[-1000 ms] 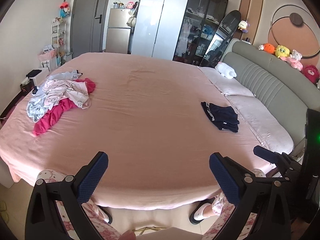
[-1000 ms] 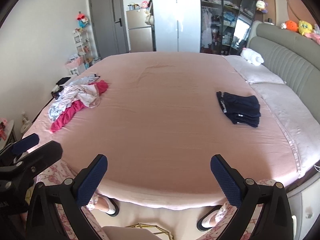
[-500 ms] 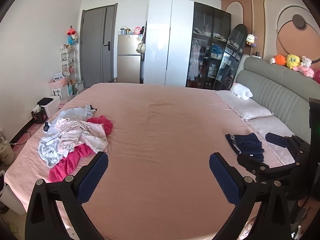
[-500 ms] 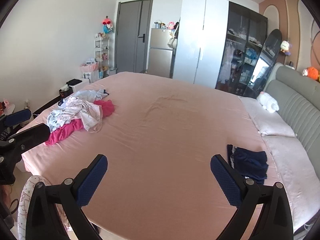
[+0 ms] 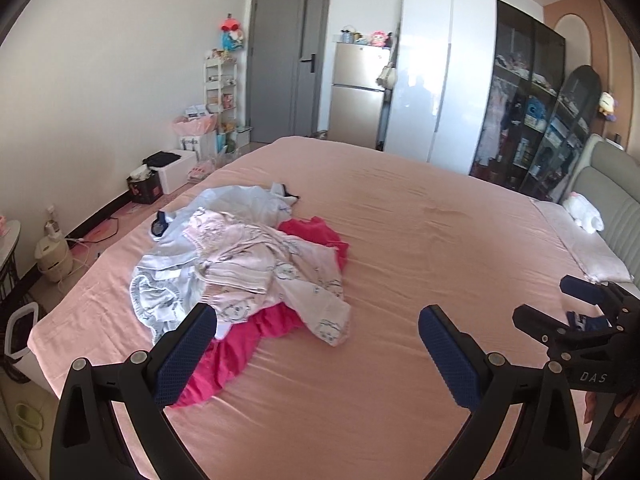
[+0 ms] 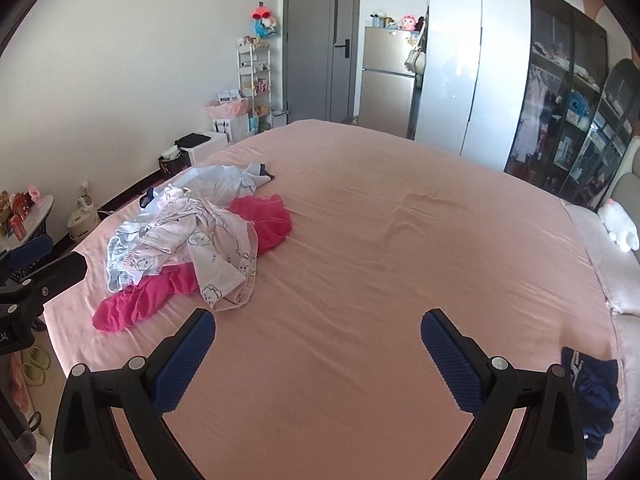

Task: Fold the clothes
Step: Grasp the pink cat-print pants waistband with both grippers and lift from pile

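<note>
Pink bedding [image 5: 420,240] is seen carrying a clothes heap [image 5: 248,264] near its left edge. Navy shorts [image 6: 592,392] are cut off at the right edge. Left gripper [image 5: 318,344] and right gripper [image 6: 318,344] are held spread, empty.

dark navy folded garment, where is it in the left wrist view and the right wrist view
Left wrist view: the navy garment is at the far right edge, mostly hidden behind the right gripper.
Right wrist view: the navy garment lies at the lower right, by the bed's edge, right of the right-hand fingertip.
Shared landmark: the clothes pile with the pink garment, left of centre in both.
</note>
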Motion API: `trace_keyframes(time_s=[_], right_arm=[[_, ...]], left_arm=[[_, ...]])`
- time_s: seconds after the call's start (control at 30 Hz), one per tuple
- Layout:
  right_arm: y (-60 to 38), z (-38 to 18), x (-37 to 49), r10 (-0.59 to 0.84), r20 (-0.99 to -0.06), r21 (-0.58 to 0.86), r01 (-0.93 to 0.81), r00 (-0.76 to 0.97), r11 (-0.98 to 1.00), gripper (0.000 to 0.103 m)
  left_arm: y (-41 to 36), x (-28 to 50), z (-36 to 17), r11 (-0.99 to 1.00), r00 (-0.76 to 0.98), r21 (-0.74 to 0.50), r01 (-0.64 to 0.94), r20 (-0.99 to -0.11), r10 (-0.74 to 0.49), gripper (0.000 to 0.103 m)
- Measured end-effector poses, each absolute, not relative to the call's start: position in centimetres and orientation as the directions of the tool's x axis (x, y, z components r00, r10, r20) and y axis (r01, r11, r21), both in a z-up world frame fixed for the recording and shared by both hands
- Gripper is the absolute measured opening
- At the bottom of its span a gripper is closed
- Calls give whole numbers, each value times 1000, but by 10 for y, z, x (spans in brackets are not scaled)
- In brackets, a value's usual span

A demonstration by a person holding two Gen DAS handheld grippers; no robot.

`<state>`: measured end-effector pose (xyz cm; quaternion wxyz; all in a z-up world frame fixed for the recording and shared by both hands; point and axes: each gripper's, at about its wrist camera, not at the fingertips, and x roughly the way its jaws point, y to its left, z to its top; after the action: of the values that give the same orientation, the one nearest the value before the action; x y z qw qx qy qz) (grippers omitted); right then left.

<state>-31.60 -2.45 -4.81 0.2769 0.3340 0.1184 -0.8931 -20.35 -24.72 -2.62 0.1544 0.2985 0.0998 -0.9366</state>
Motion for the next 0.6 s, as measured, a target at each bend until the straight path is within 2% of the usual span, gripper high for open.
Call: trace_keyframes(time_s=[0.1,0.23,0.4,0.5,0.53,0.57,0.6], right_arm=[[-74,-77,-343,-433,-698,-11,613,-570,-790,103],[-142,-120,-378,-446,-746,12,660,-494,-751,103],[-217,-177,-402,-427,-803,21,696,-416,-718,103],[-245,-203,-406,-422,-823,17,727,-380,-687,102],[-252,-211,-408,-422,-836,29,738,-352,-674,98],[-258,-219,-410,-420,-847,45,743,-325,-667,73],[-262,-224,-412,-403,-858,43,737,-318,-674,34]], left_arm=[[-295,-222,-51,-881,-733,-112,459,-608,-305,103],[-353,-254,-99,-793,-632,-131,596,-685,-362,103],[-390,-286,-159,-740,-588,-223,634,-761,-275,103],[-389,-292,-173,-773,-613,-218,596,-745,-263,103],[-387,-292,-176,-788,-629,-226,573,-738,-246,97],[-386,-293,-179,-802,-644,-234,549,-730,-228,85],[-385,-293,-181,-816,-659,-242,525,-723,-210,57]])
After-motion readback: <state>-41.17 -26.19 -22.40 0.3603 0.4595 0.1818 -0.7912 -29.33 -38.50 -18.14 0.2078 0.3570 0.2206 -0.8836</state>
